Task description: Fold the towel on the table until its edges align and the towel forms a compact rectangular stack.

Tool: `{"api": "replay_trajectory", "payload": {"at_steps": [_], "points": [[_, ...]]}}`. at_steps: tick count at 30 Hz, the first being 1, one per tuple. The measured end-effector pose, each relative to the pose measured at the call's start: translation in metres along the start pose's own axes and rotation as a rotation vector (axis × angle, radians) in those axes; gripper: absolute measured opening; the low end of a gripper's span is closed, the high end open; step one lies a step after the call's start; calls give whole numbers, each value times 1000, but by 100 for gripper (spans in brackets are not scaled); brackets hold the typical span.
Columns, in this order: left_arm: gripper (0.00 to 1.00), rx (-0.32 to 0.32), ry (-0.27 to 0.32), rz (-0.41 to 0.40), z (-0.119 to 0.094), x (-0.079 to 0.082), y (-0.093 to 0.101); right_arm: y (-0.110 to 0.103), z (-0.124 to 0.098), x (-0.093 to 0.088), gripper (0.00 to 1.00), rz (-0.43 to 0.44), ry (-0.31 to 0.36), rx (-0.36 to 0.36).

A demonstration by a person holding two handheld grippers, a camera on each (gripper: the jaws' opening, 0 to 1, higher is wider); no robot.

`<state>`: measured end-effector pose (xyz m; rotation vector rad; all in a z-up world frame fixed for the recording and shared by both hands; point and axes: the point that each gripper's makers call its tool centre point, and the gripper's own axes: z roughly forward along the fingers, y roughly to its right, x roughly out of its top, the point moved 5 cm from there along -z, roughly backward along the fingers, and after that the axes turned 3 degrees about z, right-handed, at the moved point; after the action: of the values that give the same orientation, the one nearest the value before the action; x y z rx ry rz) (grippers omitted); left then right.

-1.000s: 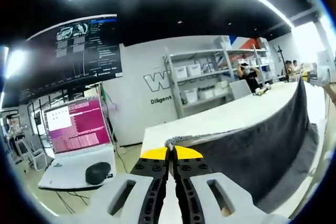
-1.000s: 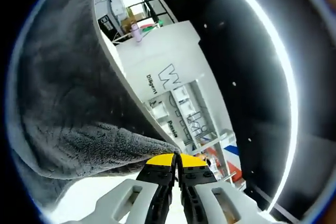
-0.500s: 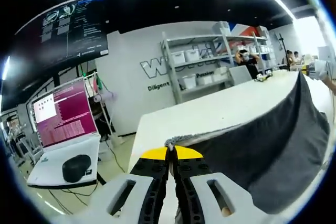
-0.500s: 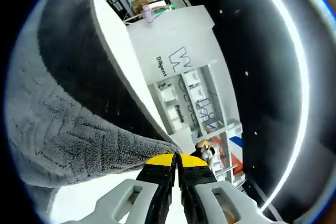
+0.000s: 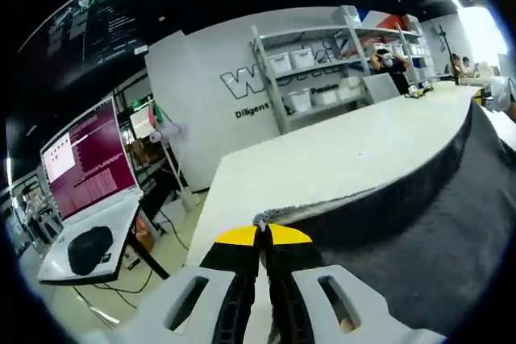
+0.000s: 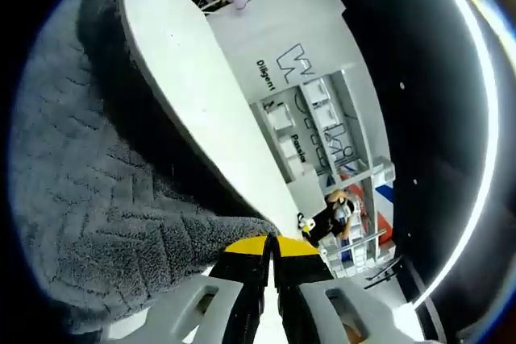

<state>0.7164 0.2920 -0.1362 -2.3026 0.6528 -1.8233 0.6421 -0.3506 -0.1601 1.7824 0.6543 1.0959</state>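
— Which way does the grey towel (image 5: 419,223) run?

— Its long edge stretches over the white table (image 5: 339,159), from the left gripper (image 5: 263,235) away to the right.

— And against the jaws?

— A corner sits at each pair of tips. The left gripper is clenched on one; the right gripper (image 6: 270,241) is clamped on the other, with cloth (image 6: 105,215) spreading left of its jaws.
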Motion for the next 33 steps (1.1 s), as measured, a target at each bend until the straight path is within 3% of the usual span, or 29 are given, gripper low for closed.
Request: {"api": "replay_trajectory", "payload": {"at_steps": [5, 9, 11, 13, 17, 20, 24, 28, 33], "points": [[2, -14, -14, -10, 8, -9, 13, -15, 5, 5, 0, -1, -1, 15], [3, -12, -23, 45, 12, -12, 20, -26, 6, 4, 0, -5, -15, 31], [6, -50, -49, 6, 14, -15, 24, -30, 6, 2, 2, 34, -19, 52], [12, -74, -37, -34, 13, -14, 25, -30, 5, 1, 4, 71, -5, 72], [31, -64, 16, -68, 9, -9, 21, -24, 1, 3, 31, 108, 42, 43], [48, -49, 38, -58, 5, -5, 19, -9, 2, 5, 38, 95, 55, 7], [89, -27, 67, -75, 2, 3, 13, -3, -11, 7, 52, 144, 94, -28], [91, -66, 63, -82, -6, 2, 16, 1, -18, 14, 82, 203, 142, -24], [93, -128, 40, -59, -19, -6, 24, 1, -24, 11, 100, 226, 157, 12]]}}
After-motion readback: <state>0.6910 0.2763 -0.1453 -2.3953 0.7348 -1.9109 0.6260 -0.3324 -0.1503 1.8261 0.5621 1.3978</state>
